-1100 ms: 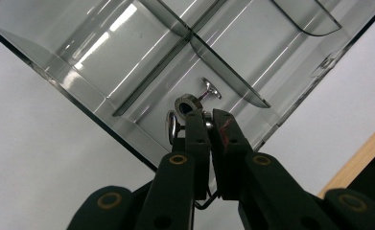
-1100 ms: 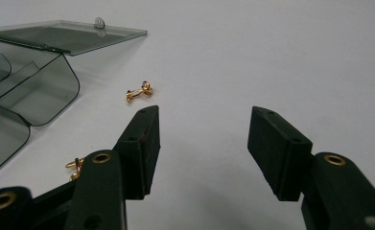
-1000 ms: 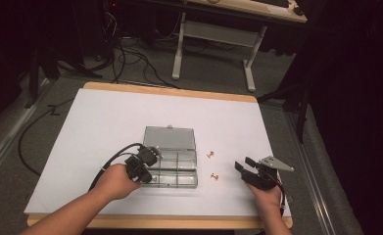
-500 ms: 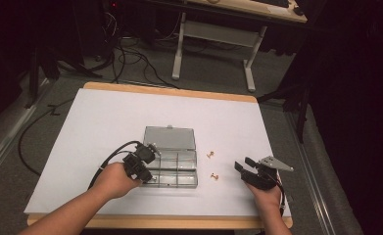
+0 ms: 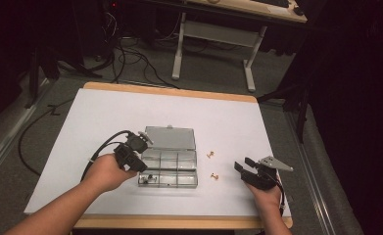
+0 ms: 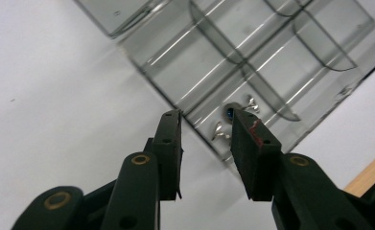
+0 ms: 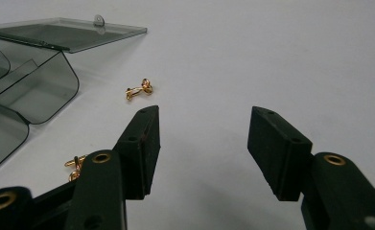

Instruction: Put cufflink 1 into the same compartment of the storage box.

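Drop step looks done: left gripper (image 6: pixel 205 120) jaws just been opening, nothing between them, small silver cufflinks (image 6: pixel 233 120) lying in the clear plastic compartment box's (image 5: pixel 169 166) near-left cell. Right gripper (image 7: pixel 202 143) spread, empty (idle beside box). Next: pinch a small gold cufflink (image 7: pixel 139 88) off the white table (image 5: pixel 238 122).

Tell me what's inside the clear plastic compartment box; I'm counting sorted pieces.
Clear plastic compartment box: small silver cufflink-like pieces lie in one near corner compartment, partly hidden by the left gripper. The other compartments look empty.
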Demonstrator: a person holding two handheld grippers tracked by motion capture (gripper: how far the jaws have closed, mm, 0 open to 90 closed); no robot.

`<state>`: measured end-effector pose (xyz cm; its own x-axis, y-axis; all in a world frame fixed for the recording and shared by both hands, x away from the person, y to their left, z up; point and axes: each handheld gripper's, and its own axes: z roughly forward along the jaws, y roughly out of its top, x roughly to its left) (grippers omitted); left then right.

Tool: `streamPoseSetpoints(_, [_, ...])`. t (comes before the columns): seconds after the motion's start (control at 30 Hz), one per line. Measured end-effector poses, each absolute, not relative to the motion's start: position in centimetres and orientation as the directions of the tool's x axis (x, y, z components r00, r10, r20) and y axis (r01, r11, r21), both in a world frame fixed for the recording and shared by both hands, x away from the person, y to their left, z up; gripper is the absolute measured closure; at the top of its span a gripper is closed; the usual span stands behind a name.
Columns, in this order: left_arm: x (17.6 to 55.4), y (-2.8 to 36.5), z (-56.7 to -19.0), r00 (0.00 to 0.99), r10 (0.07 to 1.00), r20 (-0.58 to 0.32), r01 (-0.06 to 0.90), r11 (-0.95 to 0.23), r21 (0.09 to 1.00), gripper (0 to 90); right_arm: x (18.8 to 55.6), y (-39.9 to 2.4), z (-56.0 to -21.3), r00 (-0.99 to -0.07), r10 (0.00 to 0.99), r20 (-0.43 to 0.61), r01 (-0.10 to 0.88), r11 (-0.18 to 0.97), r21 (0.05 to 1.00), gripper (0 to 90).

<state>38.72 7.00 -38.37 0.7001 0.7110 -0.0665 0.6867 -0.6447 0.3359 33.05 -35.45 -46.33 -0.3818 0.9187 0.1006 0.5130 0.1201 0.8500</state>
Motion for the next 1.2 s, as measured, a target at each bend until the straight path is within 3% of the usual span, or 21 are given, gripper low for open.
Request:
streamPoseSetpoints(0.7, [40.1,13.7,-41.0,0.587,0.808,-0.047,0.784,-0.553,0.283,59.1,33.0,-35.5,-46.3,-0.38,0.92,0.098,0.514,0.122,0.849,45.7])
streamPoseSetpoints(1.2, [40.1,15.7,-43.2,0.539,0.839,-0.07,0.818,-0.502,0.282,57.8,33.1,-35.5,-46.4,-0.381,0.92,0.095,0.513,0.125,0.849,45.7])
